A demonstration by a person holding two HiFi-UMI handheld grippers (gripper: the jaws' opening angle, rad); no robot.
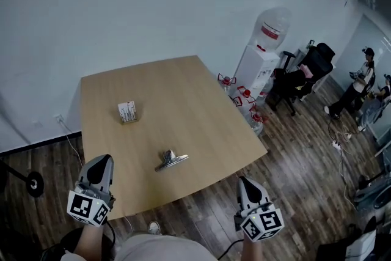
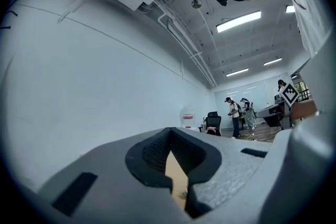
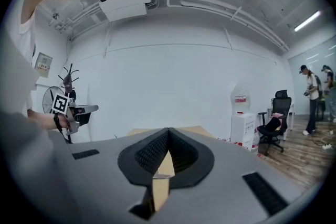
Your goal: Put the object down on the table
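Clamped shut, nothing held, at left gripper (image 1: 104, 160), by the table's (image 1: 183, 95) near left corner. Same at right gripper (image 1: 244, 181): jaws together, empty, off the near edge over the floor (image 1: 293, 150). Resting on the table ahead, between both: the metal object (image 1: 171, 159). Farther back, a small box (image 1: 127, 111).

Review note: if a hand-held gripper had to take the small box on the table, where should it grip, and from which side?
Likely from above, closing on two opposite flat sides of the small box near its top. It stands alone on the table, leaving room for the jaws all round. The left hand-held gripper is nearer, but it is shut and must open first.
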